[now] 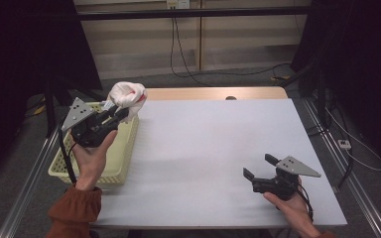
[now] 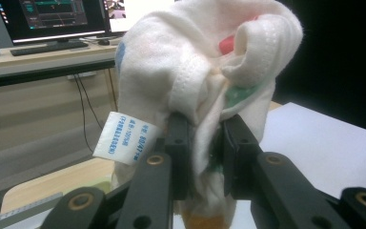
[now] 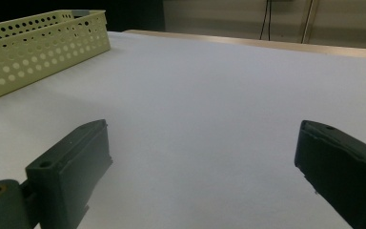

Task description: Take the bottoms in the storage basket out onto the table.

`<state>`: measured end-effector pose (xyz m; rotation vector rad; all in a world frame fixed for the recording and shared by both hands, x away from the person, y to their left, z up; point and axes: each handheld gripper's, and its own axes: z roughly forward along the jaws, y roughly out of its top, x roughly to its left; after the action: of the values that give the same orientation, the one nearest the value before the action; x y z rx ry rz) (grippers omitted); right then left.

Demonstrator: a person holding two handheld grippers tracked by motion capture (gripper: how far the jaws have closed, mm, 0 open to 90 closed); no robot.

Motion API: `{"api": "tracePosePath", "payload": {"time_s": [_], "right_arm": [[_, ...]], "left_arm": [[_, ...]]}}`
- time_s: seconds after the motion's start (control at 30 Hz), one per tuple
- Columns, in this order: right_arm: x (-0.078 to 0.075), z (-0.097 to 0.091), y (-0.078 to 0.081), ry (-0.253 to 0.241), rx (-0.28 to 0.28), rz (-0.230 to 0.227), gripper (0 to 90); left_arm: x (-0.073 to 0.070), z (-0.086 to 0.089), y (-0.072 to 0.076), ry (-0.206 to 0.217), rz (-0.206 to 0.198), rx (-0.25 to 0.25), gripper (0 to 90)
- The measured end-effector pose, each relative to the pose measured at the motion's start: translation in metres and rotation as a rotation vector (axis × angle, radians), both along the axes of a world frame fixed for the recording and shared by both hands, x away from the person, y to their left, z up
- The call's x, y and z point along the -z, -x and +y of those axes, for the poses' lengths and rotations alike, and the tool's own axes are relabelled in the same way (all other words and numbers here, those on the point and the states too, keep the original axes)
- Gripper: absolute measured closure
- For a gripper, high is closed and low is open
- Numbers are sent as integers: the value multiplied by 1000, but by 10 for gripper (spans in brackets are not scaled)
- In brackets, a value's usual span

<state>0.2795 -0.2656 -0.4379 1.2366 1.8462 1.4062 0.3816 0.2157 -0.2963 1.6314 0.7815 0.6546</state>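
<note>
The left gripper (image 1: 121, 113) is clenching a bunched white cloth (image 1: 127, 94) and holding it up over the far corner of the pale yellow perforated basket (image 1: 124, 153) at the table's (image 1: 213, 148) left edge; the folds are hiding most of its red, green and blue print, so the pattern is hard to make out. A white tag (image 2: 124, 138) is hanging from the cloth beside the jaws, carrying blue printing too small and blurred to read. The right gripper (image 1: 261, 166) is resting low over the bare white tabletop, well apart from the cloth, jaws spread wide on nothing.
</note>
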Motion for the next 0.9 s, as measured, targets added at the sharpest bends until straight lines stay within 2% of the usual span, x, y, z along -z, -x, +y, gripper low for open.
{"api": "tracePosePath", "payload": {"time_s": [0.23, 0.5, 0.63, 0.8, 0.9], "right_arm": [[0, 1, -1, 1, -5, -1, 45], [0, 2, -3, 5, -15, 0, 45], [0, 2, -3, 7, -21, -3, 46], [0, 2, -3, 3, -22, -3, 45], [0, 2, -2, 2, -24, -6, 45]], "left_arm": [[-5, -10, -2, -9, 0, 14, 757], [-4, -31, -4, -22, 11, 54, 757], [-8, -41, -6, -16, 7, 65, 757], [-9, -52, -13, 27, 25, 89, 757], [-5, -58, -14, 12, 35, 87, 757]]}}
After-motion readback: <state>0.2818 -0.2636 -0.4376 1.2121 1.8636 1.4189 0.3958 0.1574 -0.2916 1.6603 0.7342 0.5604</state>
